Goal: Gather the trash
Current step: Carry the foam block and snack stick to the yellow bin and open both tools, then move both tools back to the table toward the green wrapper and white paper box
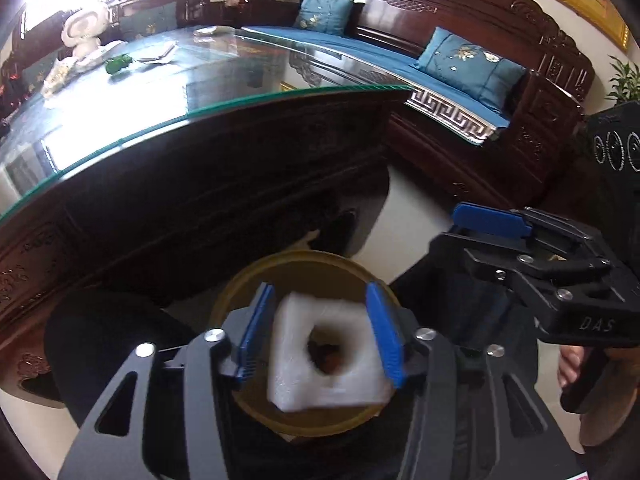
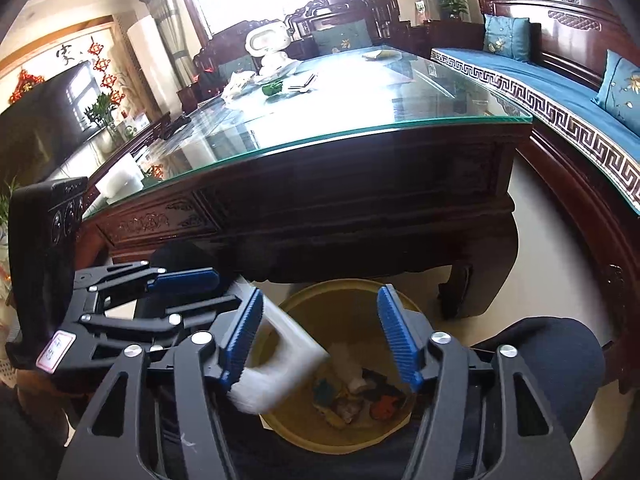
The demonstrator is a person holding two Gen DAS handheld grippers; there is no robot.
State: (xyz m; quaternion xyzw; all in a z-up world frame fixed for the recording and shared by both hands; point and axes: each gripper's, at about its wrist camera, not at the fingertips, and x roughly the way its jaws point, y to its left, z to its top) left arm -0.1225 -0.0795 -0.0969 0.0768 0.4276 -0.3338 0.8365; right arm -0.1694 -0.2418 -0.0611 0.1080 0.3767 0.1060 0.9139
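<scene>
Left wrist view: my left hand-held gripper point(image 1: 320, 300) points down over the round yellow plastic bin point(image 1: 304, 260). The white square foam block with a round hole point(image 1: 296, 360) sits between its blue pads, above the bin's mouth and motion-blurred. The left pad stands just clear of it and the right pad is at its corner, so I read this grip as released. The right hand-held gripper point(image 1: 452, 232) hangs to the right of the bin, apart from the block. Beyond the bin, the edge of the glass-topped dark carved wooden worktop point(image 1: 200, 120) overhangs close by. A strip of pale floor point(image 1: 416, 200) stays open between it and the carved wooden bench with blue cushions point(image 1: 400, 68).

Right wrist view: the right one's pads are spread wide over the bin, pressing on nothing. A blurred white foam piece touches only its left pad, above the bin's near-left rim; I cannot tell if it is the same block. Mixed coloured scraps point(image 2: 360, 396) lie in the bin's bottom. A dark-clothed knee point(image 2: 560, 352) crowds the bin's right side. A white foam slab point(image 2: 120, 180) lies at the worktop's left edge, well beyond the bin.
</scene>
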